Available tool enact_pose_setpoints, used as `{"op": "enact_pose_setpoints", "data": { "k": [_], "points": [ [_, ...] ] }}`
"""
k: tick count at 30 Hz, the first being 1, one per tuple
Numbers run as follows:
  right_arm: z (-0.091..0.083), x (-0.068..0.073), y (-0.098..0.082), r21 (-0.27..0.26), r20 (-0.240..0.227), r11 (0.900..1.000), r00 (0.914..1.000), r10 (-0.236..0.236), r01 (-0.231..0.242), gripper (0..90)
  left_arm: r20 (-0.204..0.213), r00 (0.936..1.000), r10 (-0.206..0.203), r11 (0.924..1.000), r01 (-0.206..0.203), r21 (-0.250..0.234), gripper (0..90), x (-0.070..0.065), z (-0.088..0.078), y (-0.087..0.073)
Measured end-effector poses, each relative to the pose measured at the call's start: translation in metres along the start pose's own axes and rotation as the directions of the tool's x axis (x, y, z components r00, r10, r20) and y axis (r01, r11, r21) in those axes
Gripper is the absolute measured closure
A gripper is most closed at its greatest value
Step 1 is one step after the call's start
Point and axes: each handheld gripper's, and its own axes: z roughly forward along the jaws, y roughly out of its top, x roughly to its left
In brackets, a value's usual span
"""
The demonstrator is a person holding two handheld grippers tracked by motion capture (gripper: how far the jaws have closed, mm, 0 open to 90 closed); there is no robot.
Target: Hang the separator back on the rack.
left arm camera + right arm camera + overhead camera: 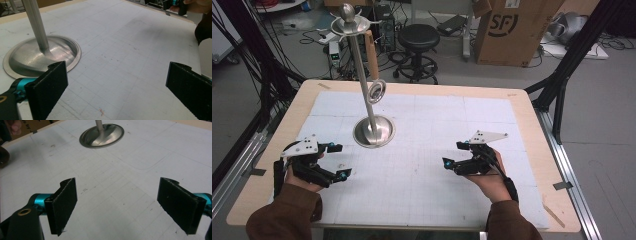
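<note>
A tall metal stand rises from a round domed base at the left middle of the white gridded mat. It carries a small dish with a knob on top and a metal ring partway up the pole. My left gripper rests near the mat's front left, just in front of the base, open with nothing between its fingers. The left gripper view has the base close beyond the left gripper. My right gripper is open and empty at the front right; the right gripper view shows this right gripper with the base farther off.
The mat lies on a wooden table with rounded corners. Beyond the far edge stand a black stool, a cardboard box and tangled cables. A black frame leg slants at the right.
</note>
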Motion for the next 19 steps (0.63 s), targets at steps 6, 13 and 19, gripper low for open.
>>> {"op": "enact_pose_setpoints", "data": {
  "k": [6,13,19],
  "points": [
    [0.0009,-0.0006,-0.0006,0.005,0.000,1.000,1.0000,-0.002,0.002,15.5,-0.002,1.0000,-0.001,1.0000,0.001,0.000,4.5,0.0005,-0.0001,0.0001],
    [0.0011,-0.0022,-0.0019,0.007,-0.001,1.000,1.0000,0.004,-0.004,15.6,-0.005,1.0000,-0.003,1.0000,0.003,0.000,4.5,0.0006,0.0002,-0.0001],
    [0.0030,-0.0026,-0.0022,0.014,-0.005,1.000,1.0000,-0.001,0.001,15.5,-0.005,1.0000,-0.004,1.0000,0.004,0.004,4.5,0.0009,0.0002,0.0000]
  ]
}}
